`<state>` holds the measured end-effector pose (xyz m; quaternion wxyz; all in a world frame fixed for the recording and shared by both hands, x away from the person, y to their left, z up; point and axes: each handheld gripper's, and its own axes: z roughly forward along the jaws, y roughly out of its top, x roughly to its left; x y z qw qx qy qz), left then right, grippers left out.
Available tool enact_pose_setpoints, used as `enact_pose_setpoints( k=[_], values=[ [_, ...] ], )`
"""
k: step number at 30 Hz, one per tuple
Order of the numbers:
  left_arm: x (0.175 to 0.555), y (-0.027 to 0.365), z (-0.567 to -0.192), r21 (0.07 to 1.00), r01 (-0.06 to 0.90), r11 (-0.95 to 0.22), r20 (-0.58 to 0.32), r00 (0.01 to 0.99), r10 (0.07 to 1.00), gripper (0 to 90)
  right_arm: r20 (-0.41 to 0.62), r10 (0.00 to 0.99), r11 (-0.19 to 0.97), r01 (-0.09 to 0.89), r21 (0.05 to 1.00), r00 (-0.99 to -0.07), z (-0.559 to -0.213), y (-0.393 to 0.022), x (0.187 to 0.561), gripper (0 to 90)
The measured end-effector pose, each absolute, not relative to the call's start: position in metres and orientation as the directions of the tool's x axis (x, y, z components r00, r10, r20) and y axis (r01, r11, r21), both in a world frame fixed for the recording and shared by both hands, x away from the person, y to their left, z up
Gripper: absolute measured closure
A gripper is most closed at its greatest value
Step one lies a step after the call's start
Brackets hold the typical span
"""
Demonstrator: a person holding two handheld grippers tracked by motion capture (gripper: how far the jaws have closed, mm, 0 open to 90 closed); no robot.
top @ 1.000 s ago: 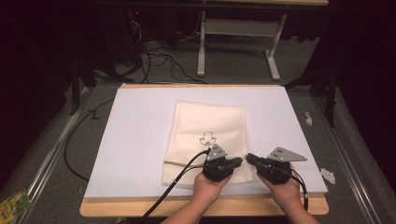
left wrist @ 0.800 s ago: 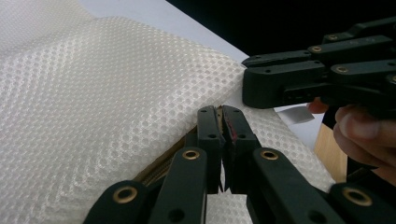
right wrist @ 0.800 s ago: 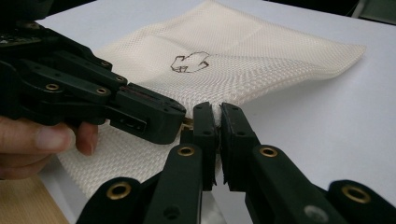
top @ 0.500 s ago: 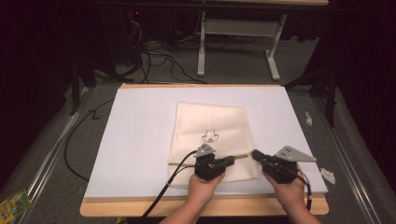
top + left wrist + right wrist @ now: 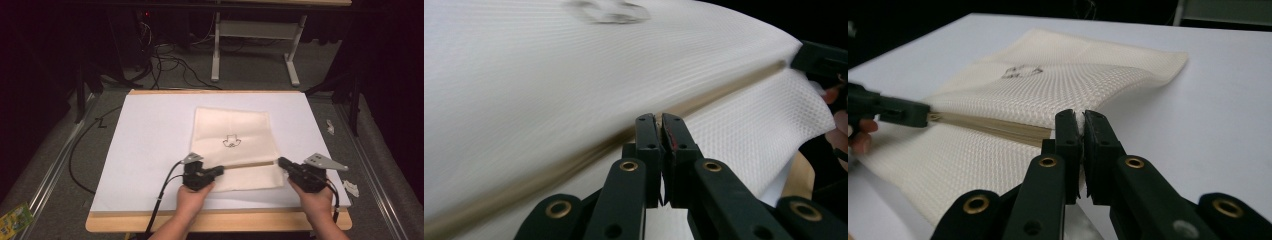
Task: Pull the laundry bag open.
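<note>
The cream mesh fabric pouch with a small dark printed emblem lies flat in the middle of the white worktop. A tan zipper line runs across its near part. The left tongs are clenched on the zipper at its left end, and the right tongs are clenched on the pouch's right edge at the zipper's other end. Both hands rest at the worktop's near edge.

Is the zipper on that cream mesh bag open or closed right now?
Cannot tell for sure. The zipper line runs as a thin tan strip across the mesh bag, with no visible gap; both grippers pinch its ends.
</note>
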<state>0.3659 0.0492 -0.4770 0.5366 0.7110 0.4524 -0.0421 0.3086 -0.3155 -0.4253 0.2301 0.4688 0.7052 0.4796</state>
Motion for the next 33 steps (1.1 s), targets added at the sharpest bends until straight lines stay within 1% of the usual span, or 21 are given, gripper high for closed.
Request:
enact_pose_setpoints(
  k=[1, 2, 3, 4, 5, 6, 7, 9, 12, 13, 14, 15, 17, 18, 19, 20, 23, 25, 28, 29, 33],
  values=[
    [0.368, 0.076, -0.476, 0.726, 0.688, -0.012, -0.515, 0.554, 0.654, 87.9, 0.142, 0.894, 0.072, 0.447, 0.891, -0.425, -0.426, -0.331, 0.308, 87.5],
    [0.368, 0.076, -0.476, 0.726, 0.688, -0.012, -0.515, 0.554, 0.654, 87.9, 0.135, 0.903, 0.072, 0.451, 0.890, -0.409, -0.428, -0.336, 0.307, 87.5],
    [0.370, 0.106, -0.476, 0.713, 0.702, 0.008, -0.509, 0.509, 0.694, 87.9, 0.130, 0.910, 0.070, 0.454, 0.888, -0.393, -0.429, -0.342, 0.307, 87.4],
    [0.370, 0.106, -0.476, 0.713, 0.702, 0.008, -0.509, 0.509, 0.694, 87.9, 0.130, 0.910, 0.070, 0.454, 0.888, -0.393, -0.429, -0.342, 0.307, 87.4],
    [0.368, 0.120, -0.475, 0.715, 0.699, -0.022, -0.500, 0.533, 0.682, 87.8, 0.189, 0.893, 0.030, 0.475, 0.879, -0.408, -0.434, -0.354, 0.311, 87.1],
    [0.368, 0.120, -0.475, 0.715, 0.699, -0.022, -0.500, 0.533, 0.682, 87.7, 0.189, 0.893, 0.030, 0.475, 0.879, -0.408, -0.434, -0.354, 0.311, 87.1],
    [0.360, 0.119, -0.475, 0.747, 0.660, -0.083, -0.418, 0.563, 0.713, 87.7, 0.145, 0.898, 0.089, 0.493, 0.866, -0.416, -0.439, -0.343, 0.313, 86.8],
    [0.357, 0.120, -0.476, 0.743, 0.661, -0.099, -0.422, 0.579, 0.698, 87.4, 0.106, 0.899, 0.127, 0.485, 0.865, -0.424, -0.439, -0.335, 0.313, 85.8],
    [0.356, 0.124, -0.471, 0.766, 0.635, -0.100, -0.405, 0.597, 0.692, 84.8, 0.110, 0.899, 0.127, 0.493, 0.861, -0.424, -0.441, -0.337, 0.313, 82.0],
    [0.355, 0.128, -0.465, 0.796, 0.595, -0.111, -0.360, 0.613, 0.704, 75.4, 0.104, 0.903, 0.134, 0.504, 0.853, -0.416, -0.443, -0.338, 0.313, 77.3],
    [0.355, 0.128, -0.465, 0.796, 0.595, -0.111, -0.360, 0.613, 0.704, 65.9, 0.104, 0.903, 0.134, 0.504, 0.853, -0.416, -0.443, -0.338, 0.313, 77.3],
    [0.355, 0.131, -0.462, 0.814, 0.570, -0.110, -0.337, 0.619, 0.710, 65.9, 0.100, 0.905, 0.143, 0.516, 0.845, -0.414, -0.445, -0.338, 0.313, 69.7],
    [0.354, 0.136, -0.458, 0.838, 0.531, -0.125, -0.286, 0.622, 0.728, 48.6, 0.116, 0.903, 0.132, 0.525, 0.841, -0.414, -0.449, -0.344, 0.314, 51.5],
    [0.354, 0.138, -0.454, 0.853, 0.500, -0.145, -0.238, 0.623, 0.745, 48.6, 0.116, 0.903, 0.132, 0.525, 0.841, -0.414, -0.449, -0.344, 0.314, 51.5],
    [0.353, 0.144, -0.450, 0.875, 0.446, -0.189, -0.150, 0.620, 0.770, 44.8, 0.110, 0.900, 0.137, 0.514, 0.847, -0.422, -0.448, -0.346, 0.314, 46.5],
    [0.354, 0.148, -0.447, 0.881, 0.423, -0.212, -0.105, 0.612, 0.784, 39.0, 0.095, 0.904, 0.137, 0.491, 0.860, -0.418, -0.447, -0.351, 0.314, 38.1],
    [0.357, 0.168, -0.439, 0.887, 0.381, -0.261, 0.020, 0.534, 0.845, 26.2, 0.059, 0.917, 0.146, 0.470, 0.870, -0.395, -0.445, -0.364, 0.314, 24.4],
    [0.360, 0.190, -0.441, 0.878, 0.391, -0.276, 0.076, 0.455, 0.887, 15.0, -0.020, 0.944, 0.168, 0.429, 0.887, -0.329, -0.441, -0.383, 0.309, 14.4],
    [0.364, 0.199, -0.448, 0.866, 0.435, -0.245, 0.049, 0.414, 0.909, 12.9, -0.020, 0.958, 0.144, 0.416, 0.898, -0.287, -0.439, -0.396, 0.306, 11.9],
    [0.369, 0.199, -0.454, 0.846, 0.478, -0.237, 0.020, 0.416, 0.909, 5.8, -0.012, 0.966, 0.120, 0.408, 0.905, -0.259, -0.439, -0.405, 0.306, 9.1],
    [0.372, 0.190, -0.456, 0.841, 0.474, -0.262, 0.026, 0.447, 0.894, 0.2, -0.005, 0.967, 0.115, 0.419, 0.901, -0.255, -0.442, -0.402, 0.308, 9.1]
  ],
)
